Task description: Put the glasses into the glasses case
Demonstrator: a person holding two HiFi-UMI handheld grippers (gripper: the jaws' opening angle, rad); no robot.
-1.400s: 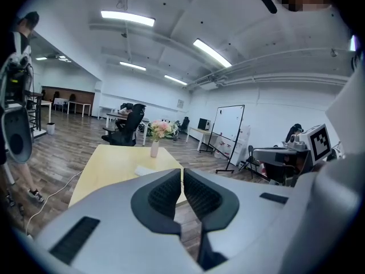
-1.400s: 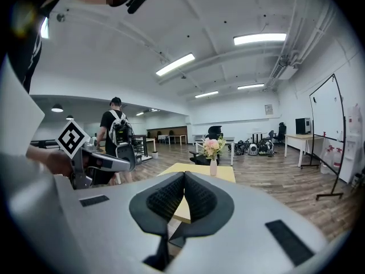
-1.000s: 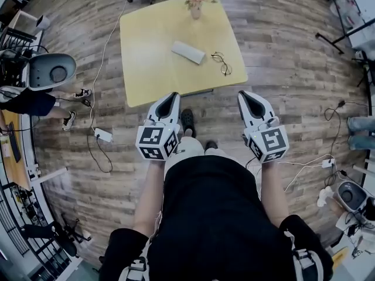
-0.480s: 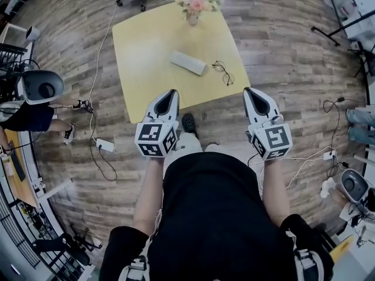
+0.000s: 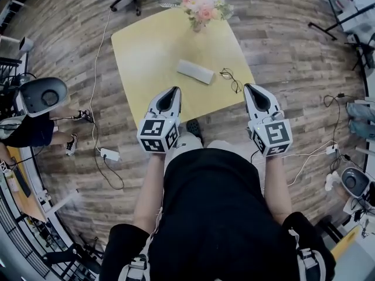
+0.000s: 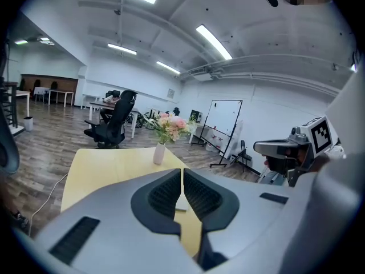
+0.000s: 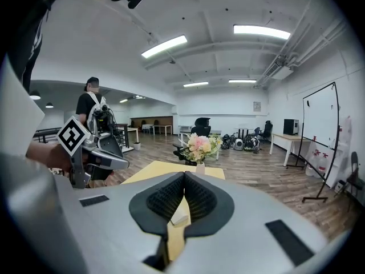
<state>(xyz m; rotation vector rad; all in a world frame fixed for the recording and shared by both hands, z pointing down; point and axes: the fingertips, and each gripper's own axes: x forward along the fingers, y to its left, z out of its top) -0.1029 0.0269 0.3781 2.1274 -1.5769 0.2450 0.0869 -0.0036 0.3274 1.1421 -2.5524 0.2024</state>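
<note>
Yellow table [image 5: 146,51] — glasses [image 5: 231,79] beside case [image 5: 195,71]

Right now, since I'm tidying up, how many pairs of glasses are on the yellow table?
1. The glasses lie near the table's right edge, just right of the glasses case. What the case holds cannot be seen.

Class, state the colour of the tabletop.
Pale yellow; the tabletop shows best in the head view.
</note>
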